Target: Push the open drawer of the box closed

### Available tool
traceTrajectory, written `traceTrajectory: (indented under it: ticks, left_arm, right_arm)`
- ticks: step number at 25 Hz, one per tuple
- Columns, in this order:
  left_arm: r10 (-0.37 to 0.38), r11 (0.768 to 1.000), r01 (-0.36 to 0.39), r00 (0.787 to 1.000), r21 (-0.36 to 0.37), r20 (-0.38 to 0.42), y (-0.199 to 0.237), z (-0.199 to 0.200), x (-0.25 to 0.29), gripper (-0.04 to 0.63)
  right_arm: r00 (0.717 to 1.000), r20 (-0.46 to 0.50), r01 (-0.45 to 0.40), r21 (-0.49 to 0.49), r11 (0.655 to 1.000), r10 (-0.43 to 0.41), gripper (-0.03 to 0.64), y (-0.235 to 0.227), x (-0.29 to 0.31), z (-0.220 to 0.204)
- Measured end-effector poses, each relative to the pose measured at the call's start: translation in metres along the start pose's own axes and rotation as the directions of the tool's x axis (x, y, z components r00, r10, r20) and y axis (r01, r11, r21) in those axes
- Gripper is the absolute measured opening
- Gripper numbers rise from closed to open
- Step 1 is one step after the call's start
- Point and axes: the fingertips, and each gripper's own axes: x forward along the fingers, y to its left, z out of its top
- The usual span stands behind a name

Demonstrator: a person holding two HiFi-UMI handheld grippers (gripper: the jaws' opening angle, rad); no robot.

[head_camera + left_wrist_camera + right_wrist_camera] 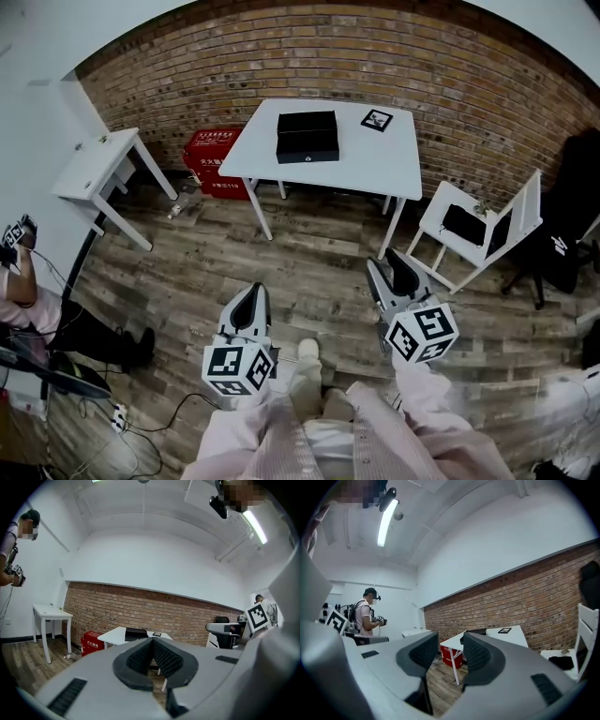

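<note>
The black box [307, 136] sits on the white table [375, 169] by the brick wall, well ahead of both grippers. A small knob shows on its near face; how far its drawer stands out I cannot tell. My left gripper [253, 292] hangs above the wooden floor with its jaws shut and nothing between them. In the left gripper view the box [136, 632] shows far off, just past the shut gripper [152, 641]. My right gripper [391, 267] stands open and empty. In the right gripper view its gap [450, 651] frames the table [515, 637] and the box [476, 632].
A marker card [377, 119] lies on the table beside the box. A red crate [214, 161] stands under the table's left end. A small white side table [98, 169] is at the left, a white chair [478, 225] and black office chair [572, 216] at the right. A person [19, 281] stands at the far left.
</note>
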Motion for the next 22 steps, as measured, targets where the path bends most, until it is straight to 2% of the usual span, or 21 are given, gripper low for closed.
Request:
traceTrajectory:
  ticks: [14, 22]
  left_arm:
    - [-0.043, 0.999, 0.043, 0.999, -0.032, -0.006, 0.065, 0.013, 0.121, -0.005]
    - [-0.053, 0.997, 0.051, 0.998, -0.049, -0.023, 0.109, 0.02, 0.169, -0.005]
  right_arm:
    - [0.998, -0.053, 0.043, 0.014, 0.999, -0.042, 0.149, -0.041, 0.124, -0.013]
    - [0.995, -0.08, 0.066, 0.038, 0.997, -0.063, 0.149, -0.048, 0.186, -0.02]
